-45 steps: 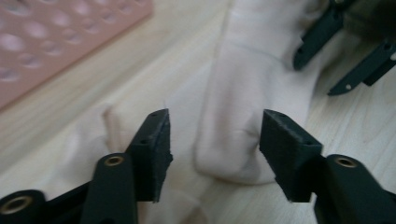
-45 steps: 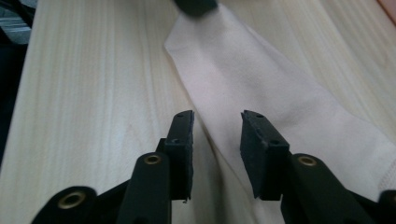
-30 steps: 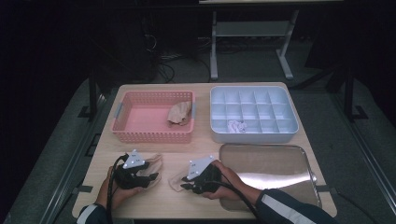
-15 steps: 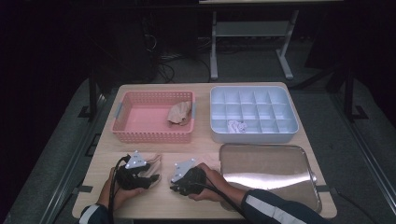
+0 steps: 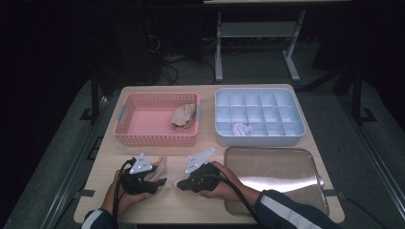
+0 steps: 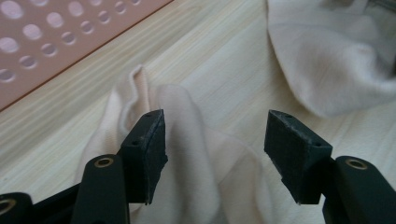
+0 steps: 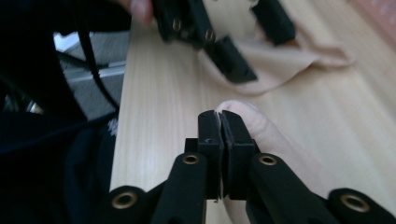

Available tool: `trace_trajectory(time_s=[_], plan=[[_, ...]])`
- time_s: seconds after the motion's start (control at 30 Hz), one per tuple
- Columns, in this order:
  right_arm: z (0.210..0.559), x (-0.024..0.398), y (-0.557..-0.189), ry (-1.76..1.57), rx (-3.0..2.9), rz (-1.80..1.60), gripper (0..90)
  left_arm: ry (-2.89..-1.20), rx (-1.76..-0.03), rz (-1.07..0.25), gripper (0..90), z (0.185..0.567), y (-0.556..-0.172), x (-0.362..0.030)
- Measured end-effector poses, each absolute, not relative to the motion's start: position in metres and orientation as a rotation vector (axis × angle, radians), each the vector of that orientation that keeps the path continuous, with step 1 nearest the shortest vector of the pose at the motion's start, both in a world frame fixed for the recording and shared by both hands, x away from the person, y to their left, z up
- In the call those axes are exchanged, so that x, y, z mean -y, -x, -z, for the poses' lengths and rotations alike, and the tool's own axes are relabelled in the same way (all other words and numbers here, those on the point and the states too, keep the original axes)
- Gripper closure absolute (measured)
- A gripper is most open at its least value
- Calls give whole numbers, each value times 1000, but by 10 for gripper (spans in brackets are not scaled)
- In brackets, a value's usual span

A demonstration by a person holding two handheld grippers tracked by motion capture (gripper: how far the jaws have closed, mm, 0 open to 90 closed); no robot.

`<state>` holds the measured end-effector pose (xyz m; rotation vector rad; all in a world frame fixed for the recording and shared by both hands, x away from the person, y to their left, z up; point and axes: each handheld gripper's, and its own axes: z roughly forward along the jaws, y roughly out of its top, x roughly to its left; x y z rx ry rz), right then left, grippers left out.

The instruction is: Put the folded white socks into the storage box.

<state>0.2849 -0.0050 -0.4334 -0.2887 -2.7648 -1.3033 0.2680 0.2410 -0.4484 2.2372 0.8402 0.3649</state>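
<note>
Pale wooden table (image 5: 286,90), light grain running lengthwise, set in a dark room. Grey floor around it; black cables and a white metal stand (image 5: 258,33) behind the far edge. Tape marks on the floor at the left.

On the far left of the table: pink perforated basket (image 5: 125,125) holding one crumpled beige piece (image 5: 184,115). On the far right: pale blue compartment tray (image 5: 260,138) with a small white bundle (image 5: 242,129) in one front-row cell. Near right: shiny metal tray (image 5: 277,167), reflective, touching the right forearm.

Beige sock (image 6: 187,154) spread flat on the bare wood at the near left, just in front of the basket. Second beige cloth piece (image 6: 327,60) beside it in the left gripper view, apart from the first; cannot tell whether the two join outside that view.

Left gripper (image 5: 160,182) low over the sock, jaws apart and just been widening, fabric lying under and between them, pads not pressing it: released.

Right gripper (image 7: 219,123) just beside the left, jaws just been closing, now clamped together on a fold of beige sock fabric (image 7: 254,123) that bulges at the pads. Sock edge resting on the wood near the table's near edge.
</note>
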Motion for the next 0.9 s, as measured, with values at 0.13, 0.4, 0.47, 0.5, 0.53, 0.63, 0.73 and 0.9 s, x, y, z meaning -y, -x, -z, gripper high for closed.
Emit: trace_trajectory(time_s=[0.13, 0.4, 0.47, 0.5, 0.53, 0.63, 0.73, 0.9], plan=[[442, 8, -280, 254, 2841, 1188, 779, -2225, -793, -334, 371, 444, -262, -232], [440, 18, -281, 206, 2965, 1144, 769, -2300, -687, -291, 406, 447, -252, -212], [445, 18, -282, 214, 3013, 1111, 769, -2282, -713, -277, 405, 449, -254, -212], [446, 19, -284, 225, 3012, 1106, 770, -2282, -716, -284, 404, 449, -254, -210], [447, 22, -286, 246, 3011, 1113, 772, -2289, -707, -284, 404, 449, -253, -208], [449, 28, -292, 282, 3012, 1110, 795, -2331, -701, -314, 407, 452, -252, -200], [455, 32, -298, 322, 3007, 1081, 805, -2365, -696, -317, 404, 456, -252, -194], [459, 36, -300, 337, 2991, 1062, 806, -2379, -718, -355, 383, 458, -253, -195]])
